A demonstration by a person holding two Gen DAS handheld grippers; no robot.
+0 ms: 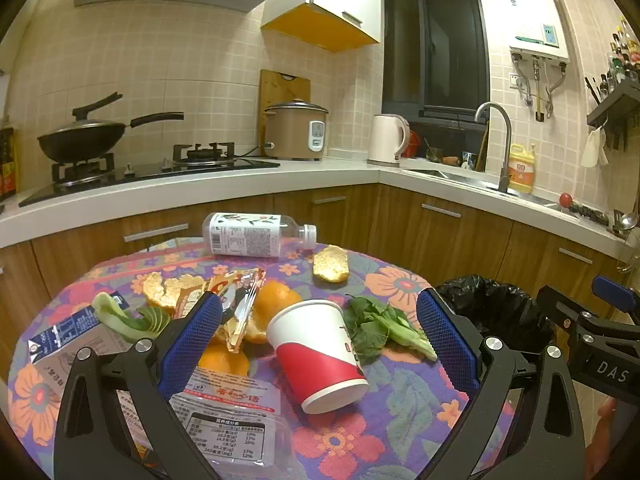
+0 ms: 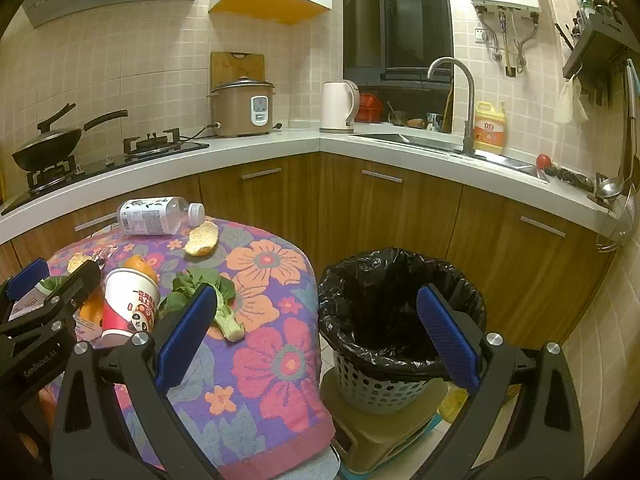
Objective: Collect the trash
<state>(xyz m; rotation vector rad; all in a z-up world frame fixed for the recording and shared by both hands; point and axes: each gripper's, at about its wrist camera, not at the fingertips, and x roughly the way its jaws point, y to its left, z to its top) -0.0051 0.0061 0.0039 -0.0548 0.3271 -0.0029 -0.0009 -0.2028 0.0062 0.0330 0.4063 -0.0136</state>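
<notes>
Trash: paper cup (image 1: 320,350) tipped over on the floral cloth (image 1: 404,412), between the left gripper (image 1: 318,332) fingers, untouched; greens (image 1: 380,328), orange peel (image 1: 276,300) just beyond. Left gripper spread wide, empty. Right gripper (image 2: 316,332) likewise, lined bin (image 2: 400,312) ahead.

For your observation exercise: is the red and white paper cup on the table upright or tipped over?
Tipped over. The paper cup lies on its side on the flowered tablecloth, its base toward the left wrist camera.
</notes>
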